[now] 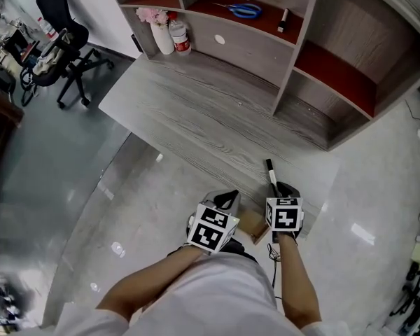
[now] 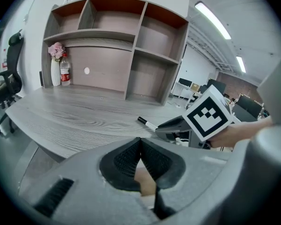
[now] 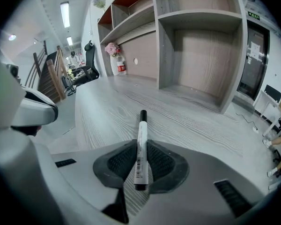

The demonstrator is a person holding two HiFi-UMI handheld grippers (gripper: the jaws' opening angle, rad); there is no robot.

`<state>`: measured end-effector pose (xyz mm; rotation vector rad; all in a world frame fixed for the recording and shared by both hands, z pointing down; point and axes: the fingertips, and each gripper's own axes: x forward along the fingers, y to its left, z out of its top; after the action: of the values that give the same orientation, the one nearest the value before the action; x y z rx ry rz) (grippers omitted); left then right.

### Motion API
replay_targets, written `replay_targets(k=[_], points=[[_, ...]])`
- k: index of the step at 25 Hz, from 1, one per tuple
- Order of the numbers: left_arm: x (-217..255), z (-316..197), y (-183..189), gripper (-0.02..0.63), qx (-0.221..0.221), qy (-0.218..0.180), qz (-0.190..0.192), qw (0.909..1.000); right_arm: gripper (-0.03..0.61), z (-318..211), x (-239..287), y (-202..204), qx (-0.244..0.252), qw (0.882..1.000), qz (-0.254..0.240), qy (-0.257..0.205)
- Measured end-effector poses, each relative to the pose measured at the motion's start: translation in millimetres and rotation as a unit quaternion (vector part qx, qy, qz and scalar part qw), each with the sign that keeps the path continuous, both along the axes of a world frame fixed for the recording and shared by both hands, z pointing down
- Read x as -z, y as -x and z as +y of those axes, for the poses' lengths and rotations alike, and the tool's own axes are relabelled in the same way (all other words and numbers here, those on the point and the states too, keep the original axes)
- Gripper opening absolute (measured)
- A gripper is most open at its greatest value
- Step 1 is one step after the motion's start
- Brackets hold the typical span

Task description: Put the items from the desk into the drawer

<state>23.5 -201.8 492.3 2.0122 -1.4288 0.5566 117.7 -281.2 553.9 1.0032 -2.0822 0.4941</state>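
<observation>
The right tongs [image 3: 139, 162] pinched a slim white marker pen with a black cap [image 3: 141, 130] by its rear half, over the grey wood-grain bench's [image 3: 187, 111] near edge. It looked light, stiff, slightly slick (mid-barrel suits best). The left tongs [image 2: 140, 149] were pressed together, empty.

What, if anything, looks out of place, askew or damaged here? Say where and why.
Nothing is spilled, broken or askew. One mild oddity: the right gripper clamps the marker by its rear part, so the capped end juts forward over the desk. The left gripper is shut on nothing.
</observation>
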Motion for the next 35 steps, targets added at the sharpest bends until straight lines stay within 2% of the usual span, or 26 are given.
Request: replay_targets(k=[18,35], points=[[-4,57,15,0.002,-0.073,-0.002,0.028,0.9970,0.051,87,24,19,-0.058,0.998,-0.014,-0.021],[-35,116,15,0.002,-0.093,0.013,0.050,0.9943,0.051,174,29,37,-0.094,0.994,-0.045,-0.034]])
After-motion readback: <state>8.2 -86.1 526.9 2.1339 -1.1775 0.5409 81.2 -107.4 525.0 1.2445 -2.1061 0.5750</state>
